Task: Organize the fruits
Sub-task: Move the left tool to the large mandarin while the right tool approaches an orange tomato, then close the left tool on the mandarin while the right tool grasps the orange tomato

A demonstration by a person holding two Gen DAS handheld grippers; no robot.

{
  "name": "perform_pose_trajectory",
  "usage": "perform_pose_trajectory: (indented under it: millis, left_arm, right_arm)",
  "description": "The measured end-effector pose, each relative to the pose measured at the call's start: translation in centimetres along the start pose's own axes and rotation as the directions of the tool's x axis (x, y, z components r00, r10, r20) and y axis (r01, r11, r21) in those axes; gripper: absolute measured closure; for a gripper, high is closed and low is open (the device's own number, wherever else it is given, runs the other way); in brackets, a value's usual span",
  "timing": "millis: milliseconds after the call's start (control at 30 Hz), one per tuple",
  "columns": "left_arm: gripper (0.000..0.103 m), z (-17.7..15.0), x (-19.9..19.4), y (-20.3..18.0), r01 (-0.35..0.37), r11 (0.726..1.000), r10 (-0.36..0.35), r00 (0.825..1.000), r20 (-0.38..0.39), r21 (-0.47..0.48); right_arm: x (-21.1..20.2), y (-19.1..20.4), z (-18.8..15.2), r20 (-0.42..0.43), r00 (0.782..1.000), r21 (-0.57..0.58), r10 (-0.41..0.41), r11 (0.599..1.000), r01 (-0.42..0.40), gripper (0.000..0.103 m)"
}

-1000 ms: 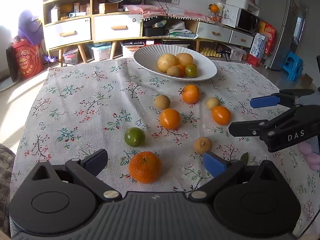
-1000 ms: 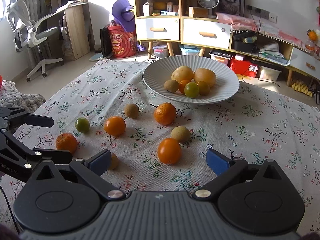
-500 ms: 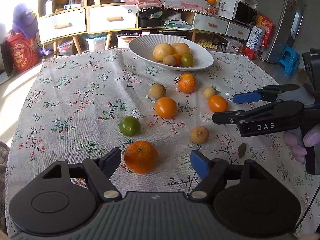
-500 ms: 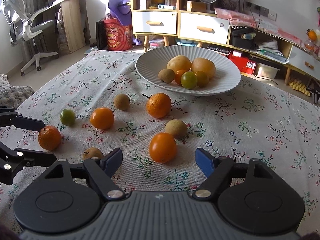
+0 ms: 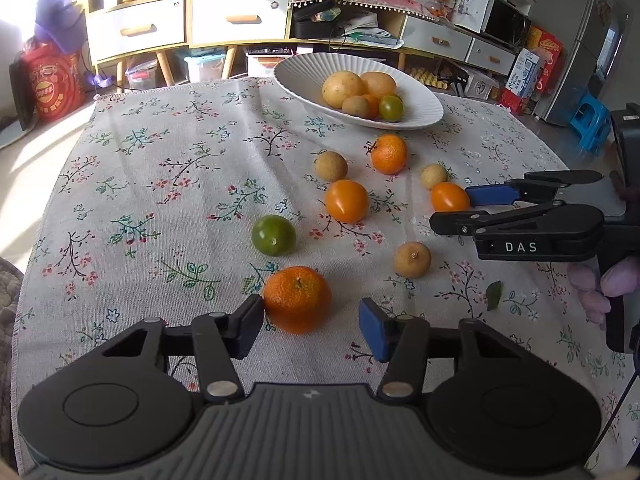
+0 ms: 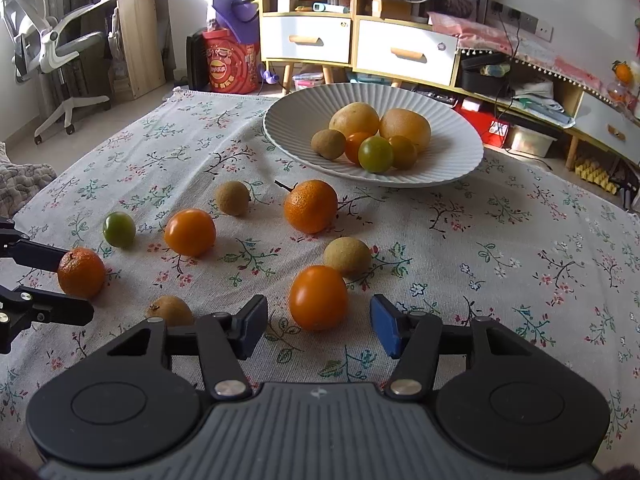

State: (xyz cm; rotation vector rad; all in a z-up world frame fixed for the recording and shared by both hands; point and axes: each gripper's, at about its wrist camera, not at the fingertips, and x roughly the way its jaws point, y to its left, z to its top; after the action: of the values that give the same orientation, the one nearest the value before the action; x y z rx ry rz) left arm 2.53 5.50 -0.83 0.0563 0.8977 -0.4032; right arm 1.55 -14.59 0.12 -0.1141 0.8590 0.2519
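Mandarin [image 5: 297, 299] now between left jaws, tomato [image 6: 318, 298] between right; both narrower, ungripped.

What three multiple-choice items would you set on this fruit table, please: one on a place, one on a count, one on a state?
1. Where on the tablecloth does the nearest rough mandarin lie?
A. Between the fingers of the left claw
B. At the far edge
C. At the near left corner

2. How many green fruits lie loose outside the bowl?
A. Three
B. One
C. None

3. How does the right claw stand?
A. Shut on a fruit
B. Shut on nothing
C. Open, with a smooth orange fruit ahead between its fingers

Answers:
1 A: the left wrist view shows the mandarin framed by both fingers.
2 B: only the green fruit lies on the cloth.
3 C: gaps show on both sides of the fruit.
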Motion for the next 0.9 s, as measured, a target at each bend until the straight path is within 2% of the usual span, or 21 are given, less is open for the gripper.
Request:
perform_pose_trajectory:
  millis: [333,467,900]
  left_arm:
    - [0.071,0.02,0.04,0.07,0.004,1.0,-0.005,1.0,-0.009,-0.011]
    - [0.072,0.01,0.06,0.05,0.006,1.0,-0.006,1.0,-0.009,-0.011]
    - [0.073,0.1,0.05,-0.19,0.016,1.0,-0.016,1.0,-0.005,-0.005]
  right_arm:
    - [0.09,0.37,0.22,0.0,1.0,-0.018,-0.008,1.0,0.008,0.067]
    - [0.11,0.29,0.26,-0.002,1.0,-0.018,-0.014,1.0,0.014,0.073]
    - [0.16,0.24,0.41,-0.005,1.0,-0.019,-0.013,1.0,0.013,0.074]
